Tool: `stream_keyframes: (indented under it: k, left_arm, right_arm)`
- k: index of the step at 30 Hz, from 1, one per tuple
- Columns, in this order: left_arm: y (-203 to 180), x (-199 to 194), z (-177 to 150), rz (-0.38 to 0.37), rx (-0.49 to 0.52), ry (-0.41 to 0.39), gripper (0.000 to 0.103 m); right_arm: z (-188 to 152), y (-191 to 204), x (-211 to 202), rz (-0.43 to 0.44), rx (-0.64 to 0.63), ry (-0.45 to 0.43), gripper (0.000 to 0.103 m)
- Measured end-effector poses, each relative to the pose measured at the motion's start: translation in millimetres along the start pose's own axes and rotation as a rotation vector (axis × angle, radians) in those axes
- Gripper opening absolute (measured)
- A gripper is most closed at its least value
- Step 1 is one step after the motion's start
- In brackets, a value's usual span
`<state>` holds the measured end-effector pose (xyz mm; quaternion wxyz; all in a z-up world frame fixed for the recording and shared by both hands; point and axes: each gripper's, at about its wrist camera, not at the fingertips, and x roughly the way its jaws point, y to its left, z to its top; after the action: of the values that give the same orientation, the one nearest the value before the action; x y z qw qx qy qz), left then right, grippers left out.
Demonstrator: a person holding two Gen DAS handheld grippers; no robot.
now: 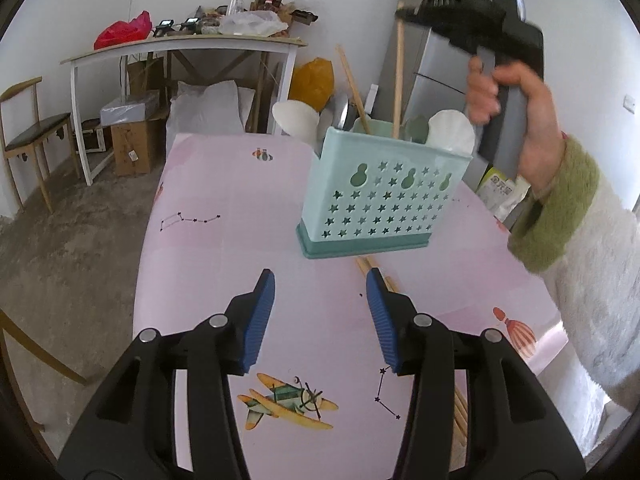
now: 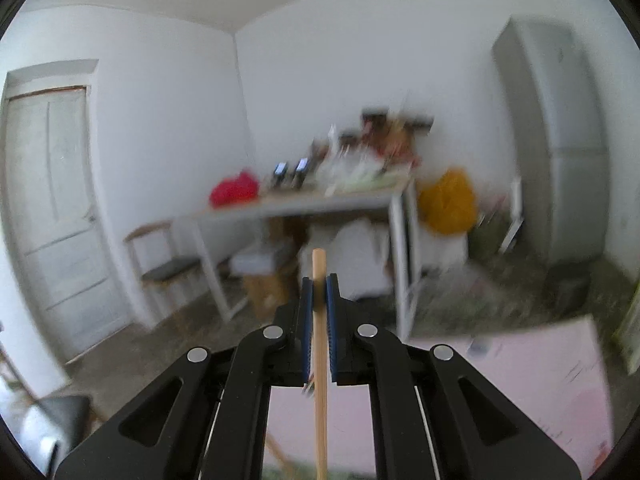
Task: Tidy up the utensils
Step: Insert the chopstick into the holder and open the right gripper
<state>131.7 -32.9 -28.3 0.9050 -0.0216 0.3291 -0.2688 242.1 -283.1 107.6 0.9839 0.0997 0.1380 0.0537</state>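
Observation:
A mint-green utensil holder (image 1: 380,196) with star holes stands on the pink table (image 1: 224,240). It holds white spoons (image 1: 450,130), a metal utensil and a wooden chopstick (image 1: 354,90). My right gripper (image 2: 319,284) is shut on a wooden chopstick (image 2: 319,360) held upright; in the left wrist view that chopstick (image 1: 398,80) hangs with its lower end inside the holder, under the right gripper's body (image 1: 472,16). My left gripper (image 1: 320,280) is open and empty above the table, just in front of the holder. More chopsticks (image 1: 376,270) lie on the table by its right finger.
The table's left edge drops to a concrete floor. Behind it stand a cluttered white desk (image 1: 180,46), a chair (image 1: 32,136), boxes, a yellow bag (image 1: 314,80) and a grey fridge (image 1: 432,52). A food packet (image 1: 500,194) sits at the table's right.

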Motion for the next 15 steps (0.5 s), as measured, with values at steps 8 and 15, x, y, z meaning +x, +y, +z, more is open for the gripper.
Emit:
stream_keyframes:
  k: [8,15]
  left_arm:
    - [-6.0,7.7,0.1,0.02,-0.017,0.03,0.046]
    - [-15.7,13.8,-3.2,0.033,-0.002,0.062,0.046]
  right_arm:
    - [-14.3,-33.7,-28.4,-0.035,0.03,0.029,0.047]
    - [-12.2,-52.9,-109.3,-0.037,0.095,-0.053,0.051]
